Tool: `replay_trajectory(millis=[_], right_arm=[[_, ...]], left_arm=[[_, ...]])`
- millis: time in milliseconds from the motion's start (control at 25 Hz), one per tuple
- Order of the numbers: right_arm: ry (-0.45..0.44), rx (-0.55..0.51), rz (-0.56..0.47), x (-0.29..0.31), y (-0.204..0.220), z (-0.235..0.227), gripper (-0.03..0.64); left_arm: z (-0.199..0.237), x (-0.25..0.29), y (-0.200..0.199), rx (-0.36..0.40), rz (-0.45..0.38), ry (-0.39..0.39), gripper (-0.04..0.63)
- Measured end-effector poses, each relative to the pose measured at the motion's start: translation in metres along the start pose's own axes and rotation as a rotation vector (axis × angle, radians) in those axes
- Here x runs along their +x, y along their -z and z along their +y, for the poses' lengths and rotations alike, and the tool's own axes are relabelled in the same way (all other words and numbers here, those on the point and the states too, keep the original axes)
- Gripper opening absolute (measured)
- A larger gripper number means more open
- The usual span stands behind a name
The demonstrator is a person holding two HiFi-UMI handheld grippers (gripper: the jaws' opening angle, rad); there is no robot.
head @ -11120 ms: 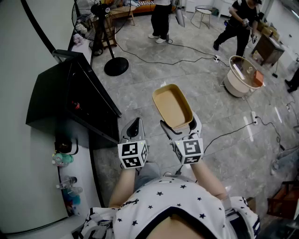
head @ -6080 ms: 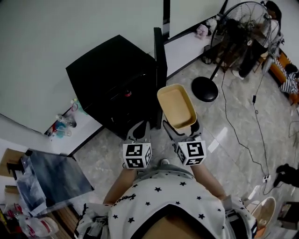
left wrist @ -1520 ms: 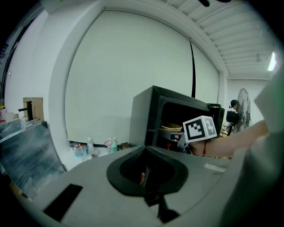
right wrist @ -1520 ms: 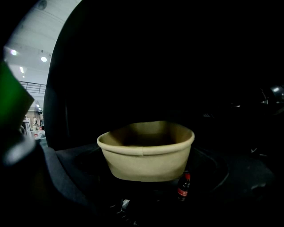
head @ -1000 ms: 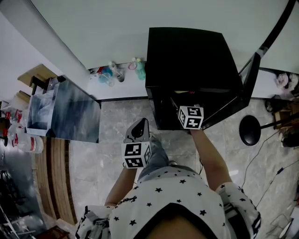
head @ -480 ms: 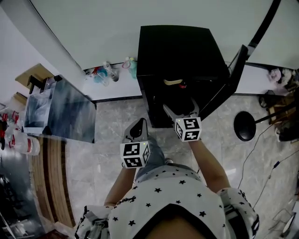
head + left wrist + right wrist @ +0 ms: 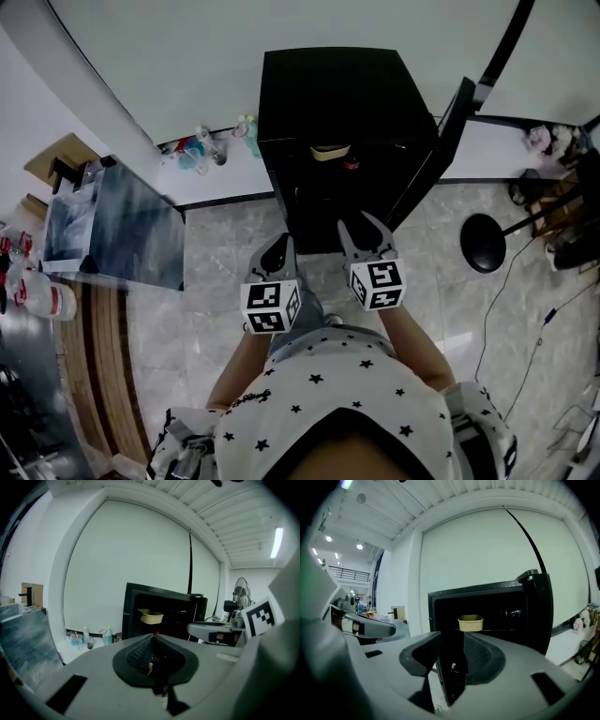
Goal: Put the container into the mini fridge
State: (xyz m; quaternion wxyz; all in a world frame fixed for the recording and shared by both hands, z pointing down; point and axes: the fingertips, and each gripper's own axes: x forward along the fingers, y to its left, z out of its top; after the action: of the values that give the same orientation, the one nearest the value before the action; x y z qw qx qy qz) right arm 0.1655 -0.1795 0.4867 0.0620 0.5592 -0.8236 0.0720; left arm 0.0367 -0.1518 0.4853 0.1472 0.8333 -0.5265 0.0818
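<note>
The tan container (image 7: 328,151) rests on a shelf inside the black mini fridge (image 7: 328,84), free of both grippers; it also shows in the left gripper view (image 7: 151,616) and the right gripper view (image 7: 470,623). The fridge door (image 7: 442,131) stands swung open to the right. My right gripper (image 7: 363,228) hovers over the floor just in front of the fridge opening, its jaws closing with a gap still between them and nothing in it. My left gripper (image 7: 274,249) is beside it to the left, shut and empty.
Several small bottles (image 7: 214,145) stand on a white ledge left of the fridge. A grey glass-topped stand (image 7: 112,230) is at the left. A floor fan's round base (image 7: 483,242) and cables lie at the right. Grey tiled floor spreads below the grippers.
My right gripper has drawn back out of the fridge toward me, leaving the container on the shelf. The left gripper has stayed about where it was.
</note>
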Motion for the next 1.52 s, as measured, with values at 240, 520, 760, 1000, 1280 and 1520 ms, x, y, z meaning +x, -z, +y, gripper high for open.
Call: replay_trajectory(millis=[240, 520, 760, 1000, 1280, 1520], right_arm=[[0.034, 0.009, -0.012, -0.033, -0.002, -0.001, 0.038], [0.043, 0.018, -0.029, -0.051, -0.001, -0.002, -0.005], [0.07, 0.01, -0.017, -0.054, -0.001, -0.006, -0.006], [0.064, 0.016, -0.026, -0.054, -0.003, -0.006, -0.006], [0.056, 0.02, -0.029, -0.053, -0.004, -0.005, -0.006], [0.057, 0.02, -0.029, -0.051, -0.005, -0.004, -0.006]], left_arm=[[-0.015, -0.004, -0.001, 0.015, -0.014, 0.03, 0.012], [-0.032, -0.006, 0.002, 0.03, -0.017, 0.064, 0.012], [-0.034, -0.007, 0.0, 0.031, -0.023, 0.069, 0.012], [-0.034, -0.007, 0.001, 0.035, -0.019, 0.072, 0.012], [-0.033, -0.004, 0.002, 0.038, -0.008, 0.075, 0.012], [-0.03, -0.002, 0.004, 0.036, 0.0, 0.079, 0.012]])
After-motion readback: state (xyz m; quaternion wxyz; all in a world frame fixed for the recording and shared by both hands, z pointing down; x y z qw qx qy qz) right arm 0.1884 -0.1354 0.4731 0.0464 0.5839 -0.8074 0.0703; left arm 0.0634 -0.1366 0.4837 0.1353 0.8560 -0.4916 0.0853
